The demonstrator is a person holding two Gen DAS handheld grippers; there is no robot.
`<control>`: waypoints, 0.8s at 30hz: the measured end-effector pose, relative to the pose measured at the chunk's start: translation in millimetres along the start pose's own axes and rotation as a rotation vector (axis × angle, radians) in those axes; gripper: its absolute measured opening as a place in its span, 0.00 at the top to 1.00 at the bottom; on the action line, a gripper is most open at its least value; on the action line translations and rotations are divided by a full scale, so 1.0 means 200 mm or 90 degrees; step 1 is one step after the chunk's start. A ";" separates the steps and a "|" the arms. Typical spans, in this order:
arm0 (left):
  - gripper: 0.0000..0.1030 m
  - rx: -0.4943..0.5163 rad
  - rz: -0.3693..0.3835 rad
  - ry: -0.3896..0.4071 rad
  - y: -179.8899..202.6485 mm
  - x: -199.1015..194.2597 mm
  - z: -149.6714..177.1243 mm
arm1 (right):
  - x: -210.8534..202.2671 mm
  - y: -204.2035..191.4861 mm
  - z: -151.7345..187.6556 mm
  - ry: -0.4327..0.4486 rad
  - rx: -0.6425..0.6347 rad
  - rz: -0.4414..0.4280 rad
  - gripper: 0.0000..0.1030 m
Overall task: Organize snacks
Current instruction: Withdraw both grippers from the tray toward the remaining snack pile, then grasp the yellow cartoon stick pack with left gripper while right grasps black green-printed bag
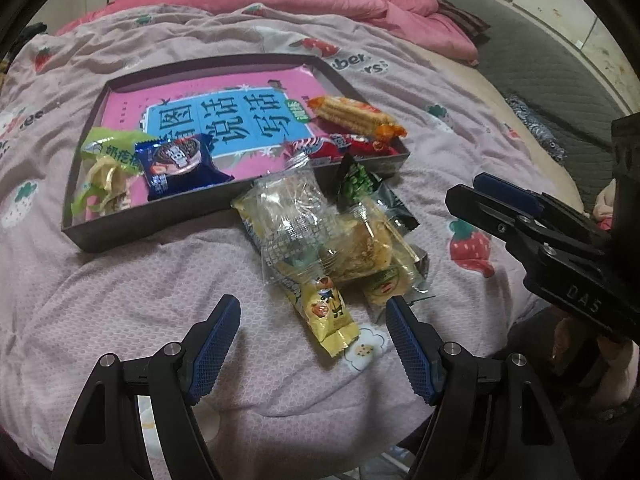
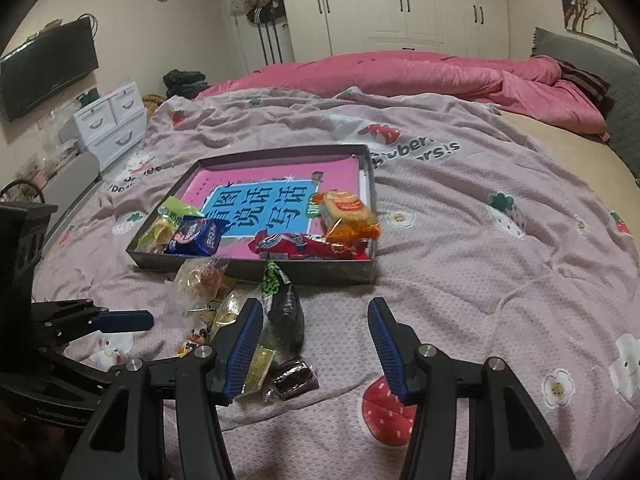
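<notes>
Snack pile (image 1: 328,240): the loose packets lie on the bed quilt (image 1: 140,300), just outside the near wall of the tray (image 1: 152,236), toward its right-hand end.
Yellow packet (image 1: 328,316): it is the member of the pile farthest from the tray and the one closest to you; it lies flat and tips out from under the clear bags.
Long axis: it runs from the tray side down toward you, slanting a little to the right, so it points roughly along your left tongs rather than across them.
Left tongs (image 1: 314,344): apart and empty; the yellow packet's near end sits between the two tips, touching neither as far as you can see.
Right tongs (image 2: 316,344): apart too, with nothing clamped; the pile lies to their left, with a dark packet (image 2: 286,316) beside the left finger, and only quilt between the pads.
Nearer hand: your left, judging by both views.
Already in the tray: a blue packet (image 1: 180,168), a green one (image 1: 108,172), an orange biscuit pack (image 1: 352,114) and a red pack (image 1: 340,146), on a pink book (image 1: 224,120).
Likely next move: lower the left tongs so the pads close across the yellow packet's narrow width.
</notes>
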State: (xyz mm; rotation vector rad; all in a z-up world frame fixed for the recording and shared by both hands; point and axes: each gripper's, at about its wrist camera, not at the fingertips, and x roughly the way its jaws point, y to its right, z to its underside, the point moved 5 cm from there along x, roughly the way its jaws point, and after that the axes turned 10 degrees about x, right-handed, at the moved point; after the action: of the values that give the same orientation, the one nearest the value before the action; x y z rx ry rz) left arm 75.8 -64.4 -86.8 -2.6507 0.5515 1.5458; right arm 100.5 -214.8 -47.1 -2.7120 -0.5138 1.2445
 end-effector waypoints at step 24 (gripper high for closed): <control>0.33 -0.009 -0.036 -0.027 -0.09 0.18 -0.02 | 0.26 -0.01 0.02 -0.081 0.007 -0.009 0.47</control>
State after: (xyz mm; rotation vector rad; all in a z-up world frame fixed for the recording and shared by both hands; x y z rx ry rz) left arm 101.6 -60.0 -118.2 -2.6119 0.4615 1.5925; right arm 128.4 -194.7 -86.5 -2.6279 -0.5368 1.4183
